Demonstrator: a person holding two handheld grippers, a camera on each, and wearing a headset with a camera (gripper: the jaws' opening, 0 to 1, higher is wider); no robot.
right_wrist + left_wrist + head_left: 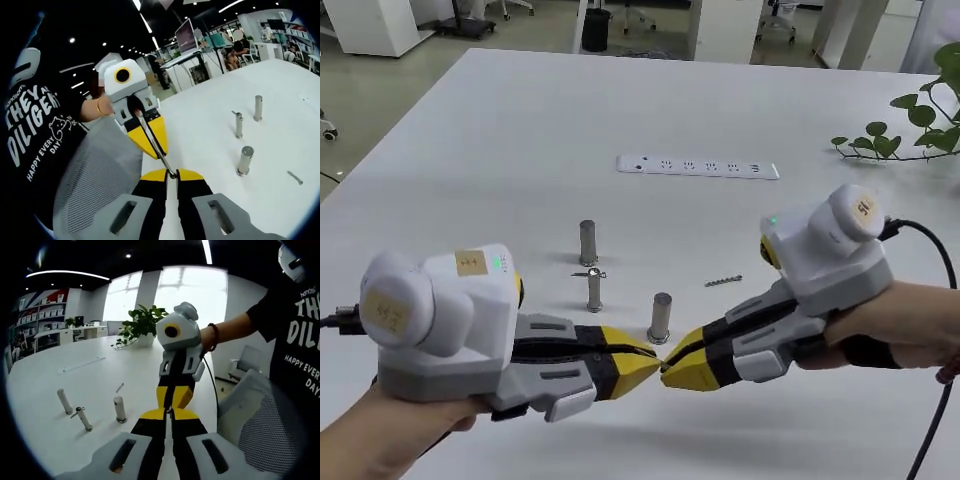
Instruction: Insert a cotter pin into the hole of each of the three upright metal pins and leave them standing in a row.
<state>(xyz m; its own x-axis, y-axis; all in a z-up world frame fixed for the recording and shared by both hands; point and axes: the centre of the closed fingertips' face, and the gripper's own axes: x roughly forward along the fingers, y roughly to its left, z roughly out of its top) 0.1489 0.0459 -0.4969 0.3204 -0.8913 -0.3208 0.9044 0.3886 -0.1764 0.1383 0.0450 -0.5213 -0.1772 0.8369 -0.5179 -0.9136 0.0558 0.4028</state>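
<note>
L-tool [650,364] meets R-tool [672,373] (tee [300,370]: "HAPPY EVERY DAY").

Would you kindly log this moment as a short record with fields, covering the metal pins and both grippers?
Surface: white table
Far grey metal pin: upright, no cotter pin seen
Middle grey metal pin: upright, small silver cotter pin through its top
Near grey metal pin: upright, no cotter pin seen
Loose cotter pin: lying on the table
Left gripper: jaws shut
Right gripper: jaws shut, tip to tip with the left
Thin held cotter pin: spans both tips
</note>
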